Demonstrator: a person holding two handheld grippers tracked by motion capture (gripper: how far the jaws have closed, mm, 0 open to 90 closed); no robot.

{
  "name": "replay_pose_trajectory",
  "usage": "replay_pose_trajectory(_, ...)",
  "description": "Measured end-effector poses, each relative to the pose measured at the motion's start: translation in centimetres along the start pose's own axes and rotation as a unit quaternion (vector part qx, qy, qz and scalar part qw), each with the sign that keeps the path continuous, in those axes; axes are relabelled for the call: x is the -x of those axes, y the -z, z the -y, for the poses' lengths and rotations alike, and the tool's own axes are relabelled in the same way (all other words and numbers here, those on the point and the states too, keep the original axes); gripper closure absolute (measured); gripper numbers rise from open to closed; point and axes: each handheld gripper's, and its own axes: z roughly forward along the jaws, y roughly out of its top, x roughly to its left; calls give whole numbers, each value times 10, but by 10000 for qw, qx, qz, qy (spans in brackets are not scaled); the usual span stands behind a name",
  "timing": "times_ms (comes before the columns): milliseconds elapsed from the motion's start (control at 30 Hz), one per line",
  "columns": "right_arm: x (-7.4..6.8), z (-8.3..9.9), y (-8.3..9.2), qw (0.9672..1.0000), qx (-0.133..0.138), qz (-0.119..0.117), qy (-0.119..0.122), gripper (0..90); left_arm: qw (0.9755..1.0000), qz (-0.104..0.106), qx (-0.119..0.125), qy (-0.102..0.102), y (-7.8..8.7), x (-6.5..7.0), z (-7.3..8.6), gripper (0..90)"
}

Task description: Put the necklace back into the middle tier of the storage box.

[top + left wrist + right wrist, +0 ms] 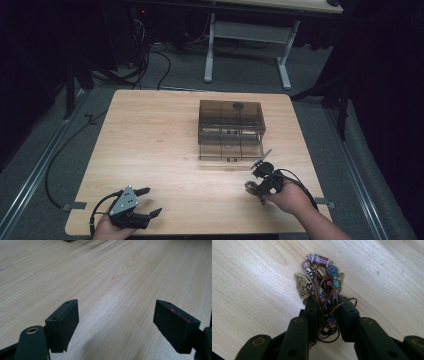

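A pale wooden table with fine light-brown grain lines carries a smoky brown see-through drawer box. Both the left gripper and the right gripper have matte black jaws; the left one bears a grey three-cornered plate. A beaded necklace on dark brown cord mixes pink, teal and silver-striped beads, a maroon-and-white tube bead, and a pale gold filigree butterfly. The floor is grey.
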Motion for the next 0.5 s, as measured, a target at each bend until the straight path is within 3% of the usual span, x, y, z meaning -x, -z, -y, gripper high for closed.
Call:
replay_pose_trajectory(67,1,0,1,9998,73,91,157,799,10000,1,-1,0,0,0,0,210)
replay_pose_trajectory(500,3,1,19,9995,220,115,172,802,10000,-2,-7,-8,0,0,0,210)
